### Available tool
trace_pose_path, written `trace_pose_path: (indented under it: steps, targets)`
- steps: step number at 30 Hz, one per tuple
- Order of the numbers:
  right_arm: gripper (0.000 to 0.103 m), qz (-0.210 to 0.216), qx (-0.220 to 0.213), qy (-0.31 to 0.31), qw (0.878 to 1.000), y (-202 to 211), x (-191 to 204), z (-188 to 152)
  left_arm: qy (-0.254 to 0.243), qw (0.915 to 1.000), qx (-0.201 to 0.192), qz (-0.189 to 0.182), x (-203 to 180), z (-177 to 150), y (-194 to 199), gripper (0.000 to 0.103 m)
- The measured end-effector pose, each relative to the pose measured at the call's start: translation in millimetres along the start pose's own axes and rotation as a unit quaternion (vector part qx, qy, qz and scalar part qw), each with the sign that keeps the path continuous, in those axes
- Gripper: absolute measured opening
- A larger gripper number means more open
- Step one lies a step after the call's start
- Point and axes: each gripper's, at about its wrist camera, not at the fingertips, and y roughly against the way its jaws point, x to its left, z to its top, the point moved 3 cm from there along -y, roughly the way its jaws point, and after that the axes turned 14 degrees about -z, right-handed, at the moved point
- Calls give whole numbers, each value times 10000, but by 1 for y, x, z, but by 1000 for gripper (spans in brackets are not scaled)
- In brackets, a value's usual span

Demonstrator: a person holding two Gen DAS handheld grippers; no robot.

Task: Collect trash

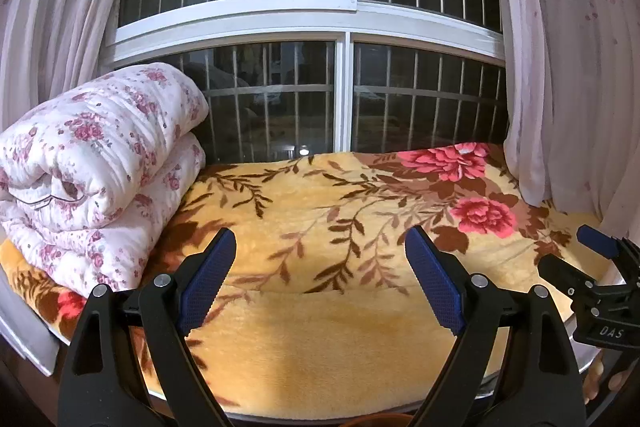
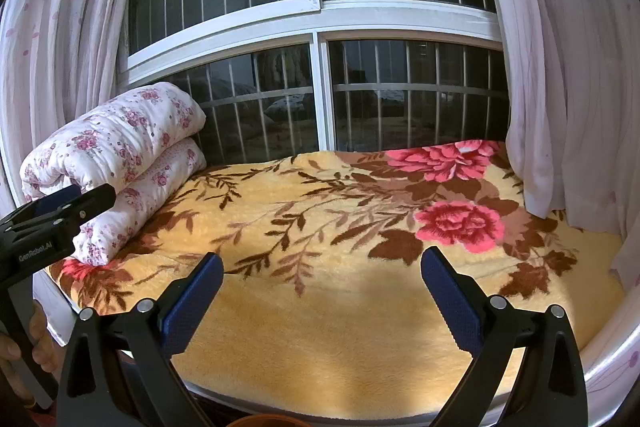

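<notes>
Left wrist view showed the left gripper (image 1: 320,251) with its black jaws spread wide and nothing between them, the ribbed blue pads (image 1: 208,281) facing each other over a plush yellow blanket (image 1: 320,347). The blanket was fleecy, printed with brown leaf sprays and large pink-red flowers, and it covered a window seat with a pale rounded edge (image 1: 36,351). At the left lay a folded quilt (image 1: 96,171), puffy white cotton with small pink flowers, doubled into a fat roll on the blanket. Behind ran a white-framed window (image 1: 344,27) with metal bars and dark glass reflecting a round ceiling light. Sheer pink-dotted curtains (image 1: 568,67) hung on both sides. The right gripper (image 1: 592,259) reached in at the right edge. No trash was visible on the seat.

Right wrist view showed the right gripper (image 2: 322,279) likewise spread wide and empty above the same blanket (image 2: 320,339). The quilt (image 2: 120,155) sat at the left, partly behind the left gripper (image 2: 76,203), whose handle a hand (image 2: 24,351) gripped. Whether any trash lay here could not be told; none showed.
</notes>
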Motion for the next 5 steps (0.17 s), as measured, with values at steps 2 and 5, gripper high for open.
trace_pose_path:
  steps: [2, 5]
  targets:
    - [98, 1, 3, -2, 10000, 0, -1, 0, -9, 10000, -3, 0, 1, 0, -1, 84]
    - [98, 1, 8, -1, 10000, 0, -1, 0, -1, 10000, 0, 4, 1, 0, -1, 84]
